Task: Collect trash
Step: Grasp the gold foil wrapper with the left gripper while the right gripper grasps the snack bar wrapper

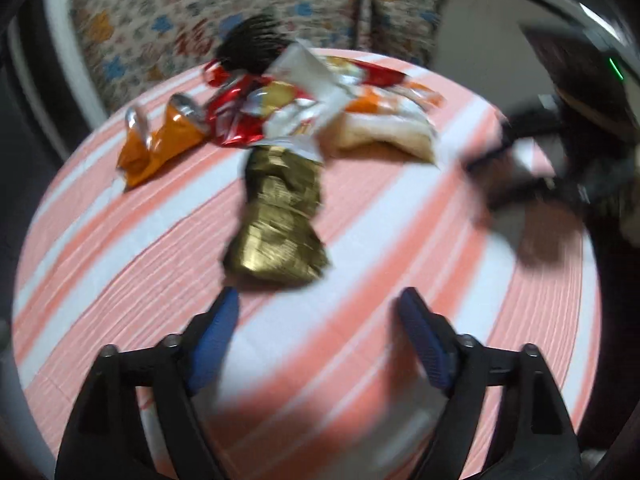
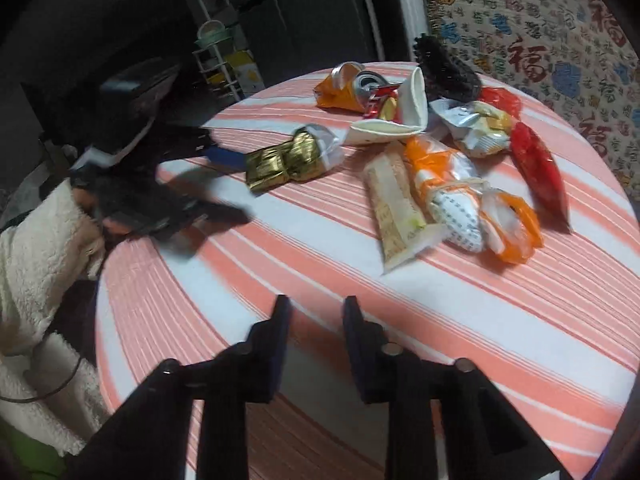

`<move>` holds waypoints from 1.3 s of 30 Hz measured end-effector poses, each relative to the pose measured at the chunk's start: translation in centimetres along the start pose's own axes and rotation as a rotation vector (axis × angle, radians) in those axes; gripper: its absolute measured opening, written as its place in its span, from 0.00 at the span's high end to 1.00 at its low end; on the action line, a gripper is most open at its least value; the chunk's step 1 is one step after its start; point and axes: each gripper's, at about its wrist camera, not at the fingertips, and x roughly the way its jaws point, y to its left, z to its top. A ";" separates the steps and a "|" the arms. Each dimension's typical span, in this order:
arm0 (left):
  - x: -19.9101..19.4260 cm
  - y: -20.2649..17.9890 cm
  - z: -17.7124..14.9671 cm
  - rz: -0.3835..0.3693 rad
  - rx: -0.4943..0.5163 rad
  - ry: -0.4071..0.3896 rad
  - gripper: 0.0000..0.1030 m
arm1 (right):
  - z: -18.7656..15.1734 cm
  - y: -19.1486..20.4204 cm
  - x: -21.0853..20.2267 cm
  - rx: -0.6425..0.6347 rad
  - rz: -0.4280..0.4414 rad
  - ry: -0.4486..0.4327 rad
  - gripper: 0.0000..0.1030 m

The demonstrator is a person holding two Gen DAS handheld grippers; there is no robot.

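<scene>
While your left gripper [image 1: 316,304] gapes wide just near of the gold wrapper [image 1: 276,216], your right gripper [image 2: 316,308] sits narrow, empty, over the striped tablecloth [image 2: 480,320].

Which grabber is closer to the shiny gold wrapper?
Left. The left gripper hangs open just short of the gold wrapper, not touching it. The right gripper is farther off, over bare striped cloth, holding nothing.
</scene>
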 end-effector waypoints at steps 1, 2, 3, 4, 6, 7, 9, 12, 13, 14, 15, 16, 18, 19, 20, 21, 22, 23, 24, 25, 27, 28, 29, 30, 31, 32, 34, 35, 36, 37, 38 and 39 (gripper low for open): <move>-0.1 -0.4 0.1 0.054 0.025 -0.020 0.09 | -0.1 -0.3 -0.1 0.013 -0.036 -0.011 0.48; -0.2 -0.3 0.3 0.077 0.023 -0.032 0.08 | -0.1 -0.7 -0.3 0.027 -0.074 -0.030 0.48; -0.2 0.0 0.6 0.090 0.008 -0.046 0.08 | 0.0 -1.1 -0.4 0.042 -0.114 -0.049 0.48; -0.1 0.5 0.9 0.095 -0.018 -0.062 0.08 | 0.2 -1.4 -0.5 0.046 -0.130 -0.060 0.48; 0.3 1.6 1.6 0.097 -0.073 -0.085 0.06 | 0.7 -1.7 -0.7 0.040 -0.157 -0.103 0.48; 0.7 2.0 2.0 0.101 -0.088 -0.085 0.06 | 1.0 -1.7 -0.6 0.036 -0.167 -0.115 0.48; 1.4 2.1 2.7 0.127 -0.083 -0.078 0.06 | 1.6 -1.8 0.0 0.032 -0.175 -0.123 0.48; 2.0 1.8 3.2 0.134 -0.066 -0.077 0.06 | 2.2 -1.7 1.0 0.011 -0.214 -0.120 0.48; 2.2 1.7 3.3 0.125 -0.062 -0.075 0.11 | 2.3 -1.7 1.3 0.010 -0.210 -0.112 0.49; 2.2 1.6 3.2 0.118 -0.058 -0.077 0.18 | 2.4 -1.8 1.8 0.016 -0.196 -0.088 0.65; 2.2 1.6 3.2 0.106 -0.062 -0.077 0.35 | 2.5 -1.8 2.1 0.019 -0.178 -0.078 0.75; 2.2 1.8 3.1 0.081 -0.077 -0.071 0.49 | 2.4 -1.7 2.2 0.018 -0.162 -0.074 0.76; 1.7 2.3 2.6 0.069 -0.130 -0.072 0.52 | 2.1 -1.3 2.1 0.027 -0.117 -0.058 0.76; 1.4 2.6 2.1 0.068 -0.168 -0.060 0.52 | 2.0 -0.9 1.9 0.029 -0.091 -0.048 0.77; 1.0 2.6 1.7 0.073 -0.193 -0.050 0.53 | 1.8 -0.5 1.7 0.029 -0.066 -0.034 0.77; 0.7 2.6 1.5 0.076 -0.204 -0.043 0.52 | 1.5 -0.1 1.6 0.025 -0.064 -0.024 0.76; 0.2 2.2 1.0 0.090 -0.223 -0.027 0.51 | 1.2 0.4 1.5 0.015 -0.068 -0.019 0.74; -0.1 1.8 0.6 0.097 -0.240 -0.023 0.49 | 0.8 0.9 1.4 -0.001 -0.077 -0.015 0.73; -0.3 1.6 0.3 0.097 -0.252 -0.023 0.43 | 0.5 1.3 1.4 -0.013 -0.101 -0.014 0.69; -0.3 1.1 -0.3 0.086 -0.268 -0.021 0.31 | 0.2 1.6 1.4 -0.026 -0.108 -0.018 0.53; -0.2 0.2 -0.7 0.105 -0.240 -0.027 0.18 | 0.0 2.1 1.4 -0.047 -0.113 -0.024 0.35; 0.1 -0.3 -0.5 0.135 -0.212 -0.028 0.14 | 0.0 2.3 1.6 -0.059 -0.130 -0.024 0.35; 0.1 -0.4 -0.4 0.142 -0.211 -0.032 0.13 | 0.1 2.5 2.0 -0.078 -0.156 -0.021 0.35; 0.4 -0.1 -0.3 0.133 -0.230 -0.029 0.12 | 0.3 2.6 2.2 -0.089 -0.171 -0.024 0.34; 0.5 0.3 -0.1 0.123 -0.258 -0.030 0.12 | 0.5 2.6 2.4 -0.092 -0.182 -0.024 0.33; 0.6 0.6 0.1 0.133 -0.272 -0.032 0.13 | 0.9 2.6 2.8 -0.087 -0.199 -0.023 0.35; 1.1 1.0 0.6 0.152 -0.284 -0.032 0.13 | 1.8 2.2 3.4 -0.076 -0.217 -0.022 0.35; 1.2 1.2 0.8 0.155 -0.290 -0.032 0.14 | 2.3 2.2 3.7 -0.072 -0.223 -0.024 0.36; 1.3 1.3 0.9 0.157 -0.292 -0.033 0.16 | 2.7 2.1 4.0 -0.068 -0.224 -0.025 0.36; 1.2 1.2 0.8 0.157 -0.291 -0.035 0.18 | 3.1 1.9 4.2 -0.064 -0.224 -0.026 0.36; 1.2 1.2 0.8 0.155 -0.286 -0.036 0.20 | 3.3 1.8 4.3 -0.059 -0.224 -0.021 0.37; 1.1 1.1 0.7 0.153 -0.278 -0.037 0.24 | 3.5 1.8 4.4 -0.054 -0.223 -0.009 0.37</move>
